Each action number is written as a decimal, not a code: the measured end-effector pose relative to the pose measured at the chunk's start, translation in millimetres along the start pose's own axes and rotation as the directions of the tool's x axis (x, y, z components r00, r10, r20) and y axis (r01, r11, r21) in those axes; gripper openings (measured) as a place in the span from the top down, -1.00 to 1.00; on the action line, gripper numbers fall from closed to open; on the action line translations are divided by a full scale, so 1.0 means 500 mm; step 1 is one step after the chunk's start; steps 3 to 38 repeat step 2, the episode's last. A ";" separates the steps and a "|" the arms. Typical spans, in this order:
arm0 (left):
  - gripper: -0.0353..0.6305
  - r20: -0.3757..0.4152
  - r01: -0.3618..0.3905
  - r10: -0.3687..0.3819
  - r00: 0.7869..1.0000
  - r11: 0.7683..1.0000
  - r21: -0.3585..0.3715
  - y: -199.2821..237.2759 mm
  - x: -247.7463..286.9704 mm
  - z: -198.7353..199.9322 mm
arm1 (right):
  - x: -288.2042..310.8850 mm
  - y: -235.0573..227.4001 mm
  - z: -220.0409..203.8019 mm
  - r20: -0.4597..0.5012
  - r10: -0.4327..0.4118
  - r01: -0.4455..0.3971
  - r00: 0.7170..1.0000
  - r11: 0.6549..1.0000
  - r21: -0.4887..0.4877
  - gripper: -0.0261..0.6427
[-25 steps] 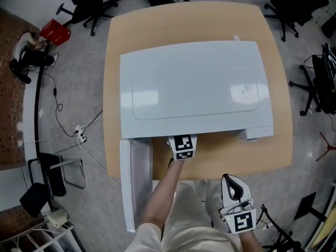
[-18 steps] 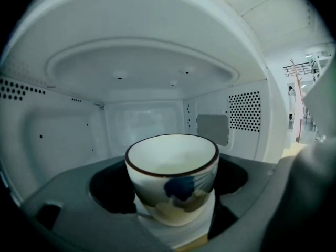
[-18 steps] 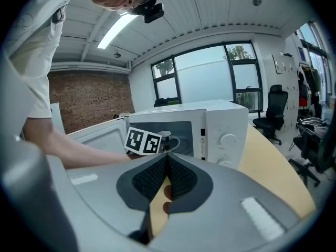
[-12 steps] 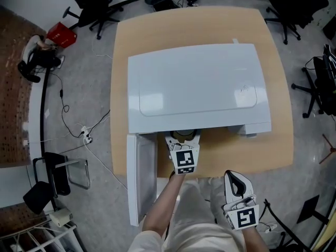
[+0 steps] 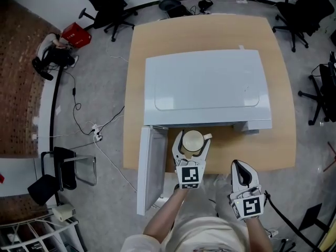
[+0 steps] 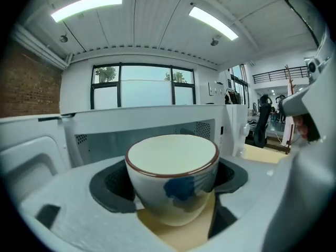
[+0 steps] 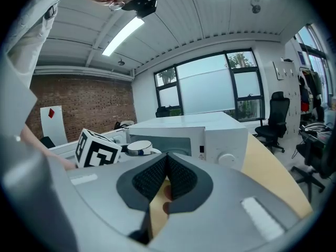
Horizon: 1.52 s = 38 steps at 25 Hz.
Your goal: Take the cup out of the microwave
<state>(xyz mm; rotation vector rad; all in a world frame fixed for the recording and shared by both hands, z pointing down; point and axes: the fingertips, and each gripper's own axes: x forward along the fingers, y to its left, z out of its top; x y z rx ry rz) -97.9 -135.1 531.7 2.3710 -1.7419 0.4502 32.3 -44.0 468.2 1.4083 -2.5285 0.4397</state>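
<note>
A cream cup with a brown rim and a blue patch sits between the pads of my left gripper, which is shut on it. The cup hangs in front of the white microwave, outside its cavity, over the table's near edge. In the left gripper view the cup stands upright between the dark pads, with the microwave's open cavity behind it. My right gripper is lower right, off the table edge, shut with nothing in it. From the right gripper view the cup shows to the left.
The microwave door stands open to the left of my left gripper. The wooden table has bare top to the right of the cup. Office chairs and floor cables surround the table.
My left gripper has drawn back out of the microwave and risen, bringing the cup into the open. The right gripper has barely moved.
</note>
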 end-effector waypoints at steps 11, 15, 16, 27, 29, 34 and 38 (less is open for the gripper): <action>-0.32 0.008 -0.001 0.001 1.000 1.000 -0.015 -0.008 -0.028 0.024 | 0.003 -0.002 0.014 0.018 -0.002 0.002 1.000 1.000 -0.003 0.91; -0.32 0.008 -0.001 0.001 1.000 1.000 -0.015 -0.008 -0.028 0.024 | 0.003 -0.002 0.014 0.018 -0.002 0.002 1.000 1.000 -0.003 0.91; -0.32 0.008 -0.001 0.001 1.000 1.000 -0.015 -0.008 -0.028 0.024 | 0.003 -0.002 0.014 0.018 -0.002 0.002 1.000 1.000 -0.003 0.91; -0.32 0.008 -0.001 0.001 1.000 1.000 -0.015 -0.008 -0.028 0.024 | 0.003 -0.002 0.014 0.018 -0.002 0.002 1.000 1.000 -0.003 0.91; -0.32 0.008 -0.001 0.001 1.000 1.000 -0.015 -0.008 -0.028 0.024 | 0.003 -0.002 0.014 0.018 -0.002 0.002 1.000 1.000 -0.003 0.91; -0.32 0.008 -0.001 0.001 1.000 1.000 -0.015 -0.008 -0.028 0.024 | 0.003 -0.002 0.014 0.018 -0.002 0.002 1.000 1.000 -0.003 0.91; -0.32 0.008 -0.001 0.001 1.000 1.000 -0.015 -0.008 -0.028 0.024 | 0.003 -0.002 0.014 0.018 -0.002 0.002 1.000 1.000 -0.003 0.91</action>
